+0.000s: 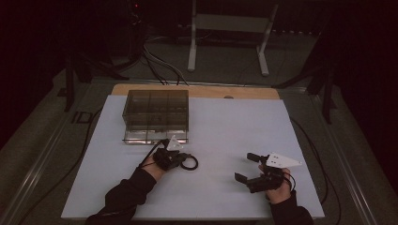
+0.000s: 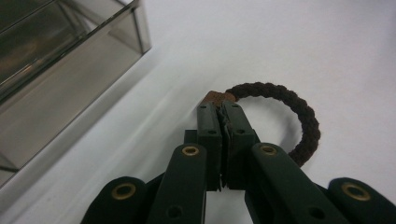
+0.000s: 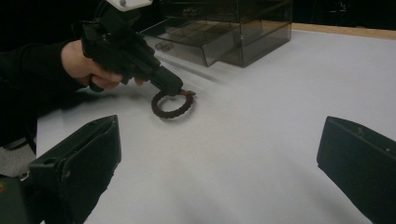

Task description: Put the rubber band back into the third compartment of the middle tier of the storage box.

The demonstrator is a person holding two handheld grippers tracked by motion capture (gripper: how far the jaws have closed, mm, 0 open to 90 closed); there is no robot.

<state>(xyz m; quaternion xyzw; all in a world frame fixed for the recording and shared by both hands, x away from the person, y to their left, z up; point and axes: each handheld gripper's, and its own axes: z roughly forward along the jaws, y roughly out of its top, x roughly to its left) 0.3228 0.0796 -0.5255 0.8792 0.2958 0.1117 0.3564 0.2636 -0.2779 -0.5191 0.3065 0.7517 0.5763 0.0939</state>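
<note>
A dark brown braided hair tie [image 2: 299,116] with a tan joint lies on the white table sheet, its ring also visible as the hair tie [image 1: 190,163] and the hair tie [image 3: 172,106]. My left gripper [image 2: 219,109] is shut on it at the tan joint; the left gripper [image 1: 180,159] sits just in front of the box. My right gripper [image 1: 246,166] is open over bare sheet at the right front, its two fingers [image 3: 84,158] wide apart with nothing between them.
A smoky clear plastic drawer box [image 1: 156,110] stands at the back left of the white sheet [image 1: 234,126], with one low drawer [image 1: 155,137] pulled out toward me. A white metal stand [image 1: 230,28] and cables lie beyond the table.
</note>
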